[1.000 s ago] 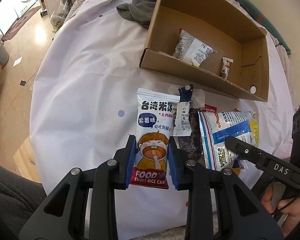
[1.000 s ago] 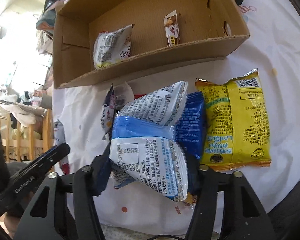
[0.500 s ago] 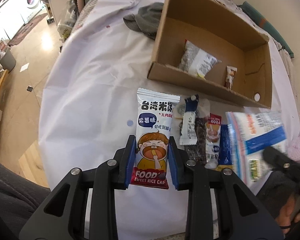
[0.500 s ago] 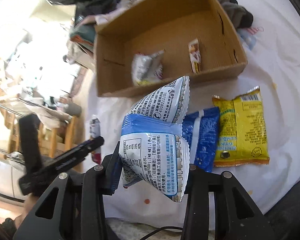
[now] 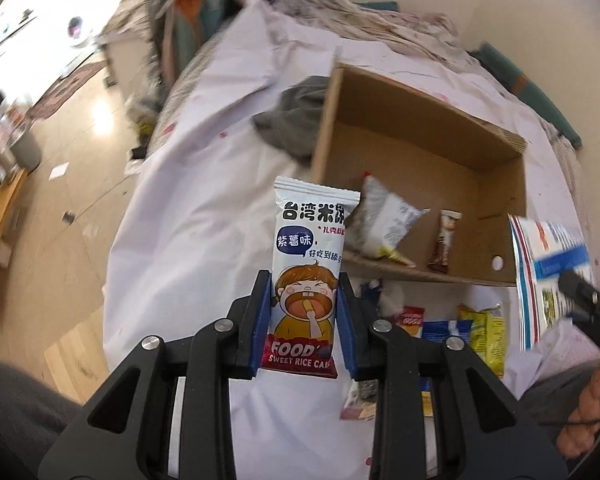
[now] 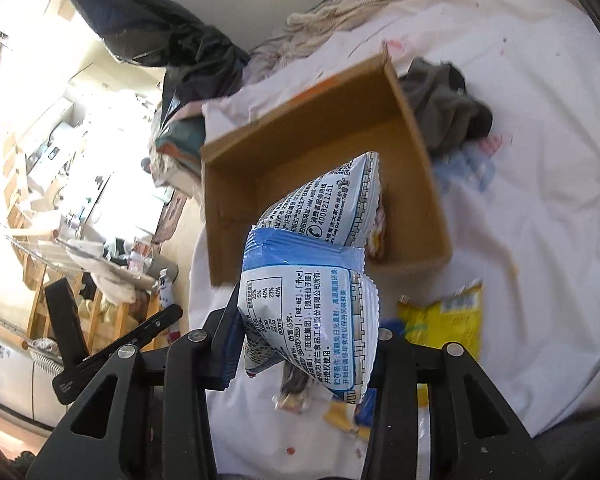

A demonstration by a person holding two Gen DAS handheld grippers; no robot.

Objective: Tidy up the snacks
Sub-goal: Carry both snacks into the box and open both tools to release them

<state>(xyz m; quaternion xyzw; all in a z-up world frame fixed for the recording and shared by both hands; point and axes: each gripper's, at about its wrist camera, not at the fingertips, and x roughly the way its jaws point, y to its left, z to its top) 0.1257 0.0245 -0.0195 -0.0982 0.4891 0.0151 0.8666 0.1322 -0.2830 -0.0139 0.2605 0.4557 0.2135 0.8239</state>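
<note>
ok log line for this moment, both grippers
left gripper: shut on rice cake pack | right gripper: shut on blue-white bag | both raised near box

On the rice cake pack (image 5: 307, 276) we read "台湾米饼" in black across the top, "紫薯味" in a dark blue bubble, "好吃到舔手" beneath it with its end cut off, and "FOOD" and "SWEET RICE CAK" in white on the dark red foot. On the blue-and-white bag (image 6: 312, 280) we read the number "4008211151", "旺旺集团", "浪味仙子图", a column of percentages with "40%" and "23%", and "800mg". Other print is too blurred for us.
</note>
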